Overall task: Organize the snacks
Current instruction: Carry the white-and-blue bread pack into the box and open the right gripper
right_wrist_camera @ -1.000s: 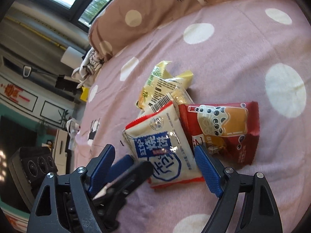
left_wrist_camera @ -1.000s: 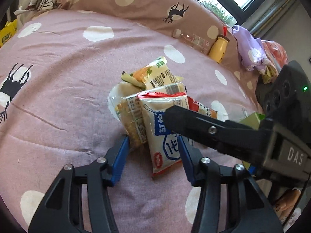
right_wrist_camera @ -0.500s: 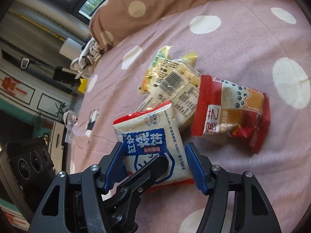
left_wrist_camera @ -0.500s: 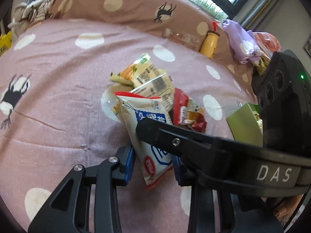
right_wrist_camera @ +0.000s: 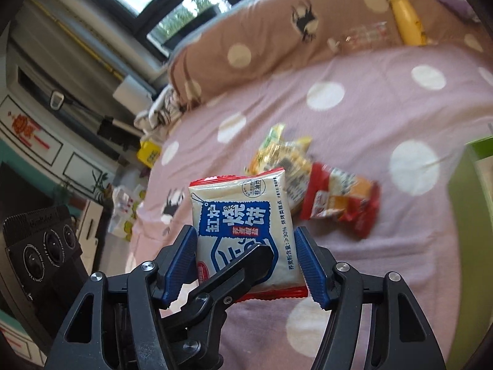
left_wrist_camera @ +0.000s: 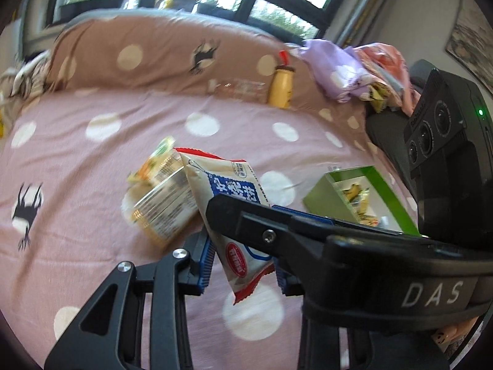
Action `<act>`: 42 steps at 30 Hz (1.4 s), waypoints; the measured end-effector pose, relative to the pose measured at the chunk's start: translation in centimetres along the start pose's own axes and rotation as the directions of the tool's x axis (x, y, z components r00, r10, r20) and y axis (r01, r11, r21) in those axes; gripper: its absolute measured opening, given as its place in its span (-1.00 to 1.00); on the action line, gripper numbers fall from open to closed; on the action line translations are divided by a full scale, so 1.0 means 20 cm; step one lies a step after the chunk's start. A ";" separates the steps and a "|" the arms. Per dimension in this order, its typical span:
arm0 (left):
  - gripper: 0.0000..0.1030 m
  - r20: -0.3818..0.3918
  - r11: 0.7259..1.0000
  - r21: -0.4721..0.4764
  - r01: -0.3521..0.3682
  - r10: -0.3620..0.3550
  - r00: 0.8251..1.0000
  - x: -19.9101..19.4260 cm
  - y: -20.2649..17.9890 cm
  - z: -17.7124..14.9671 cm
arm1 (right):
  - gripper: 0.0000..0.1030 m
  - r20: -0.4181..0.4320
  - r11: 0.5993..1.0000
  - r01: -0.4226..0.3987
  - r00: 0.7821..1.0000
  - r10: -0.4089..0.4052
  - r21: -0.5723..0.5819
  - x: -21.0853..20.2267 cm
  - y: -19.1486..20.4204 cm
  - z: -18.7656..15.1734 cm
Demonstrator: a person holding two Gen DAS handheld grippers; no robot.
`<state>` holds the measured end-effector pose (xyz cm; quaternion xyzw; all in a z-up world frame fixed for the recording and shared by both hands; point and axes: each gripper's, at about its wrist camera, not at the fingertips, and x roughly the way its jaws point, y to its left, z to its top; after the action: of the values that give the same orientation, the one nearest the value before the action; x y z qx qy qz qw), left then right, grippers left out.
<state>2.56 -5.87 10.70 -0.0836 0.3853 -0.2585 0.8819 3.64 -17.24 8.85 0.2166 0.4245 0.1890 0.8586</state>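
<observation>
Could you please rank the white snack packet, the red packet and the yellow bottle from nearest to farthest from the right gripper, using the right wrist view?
1. White snack packet, between the right gripper fingers.
2. Red packet, on the bed, ahead and right.
3. Yellow bottle, far right, against the pillow.

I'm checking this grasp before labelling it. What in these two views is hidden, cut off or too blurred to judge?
- Left wrist view: the right gripper crosses the white-and-blue snack packet, hiding its middle and the left gripper's right finger.
- Left wrist view: green box contents partly hidden by that gripper; blurred.
- Right wrist view: green box cut off by the edge.
- Right wrist view: red packet print is motion-blurred.
</observation>
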 end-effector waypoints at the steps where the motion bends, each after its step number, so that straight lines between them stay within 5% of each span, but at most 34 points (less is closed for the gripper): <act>1: -0.40 0.005 1.000 0.011 0.009 -0.010 1.000 0.00 -0.03 0.01 | 0.31 0.016 1.000 0.002 1.000 -0.002 0.007 -0.04 -0.01 0.01; 10: -0.40 0.003 0.983 0.151 0.103 -0.105 0.994 0.07 -0.40 0.11 | 0.31 0.162 0.994 0.053 0.984 -0.068 0.093 -0.42 -0.20 0.05; 20: -0.40 -0.090 0.942 0.234 0.240 -0.225 0.970 0.25 -0.72 0.13 | 0.31 0.235 0.960 0.130 0.953 -0.190 0.249 -0.69 -0.46 0.02; 29: -0.40 -0.199 0.919 0.223 0.324 -0.283 0.938 0.43 -0.87 0.10 | 0.31 0.202 0.906 0.195 0.937 -0.285 0.376 -0.77 -0.68 -0.02; 42: -0.32 -0.311 0.938 0.142 0.315 -0.260 0.914 0.62 -0.88 0.00 | 0.32 0.053 0.843 0.299 0.932 -0.359 0.446 -0.66 -0.86 -0.04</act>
<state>2.86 -27.32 8.91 -0.0171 0.4665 -0.4306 0.7724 -2.15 -38.12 7.73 0.3369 0.4275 -0.0749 0.8355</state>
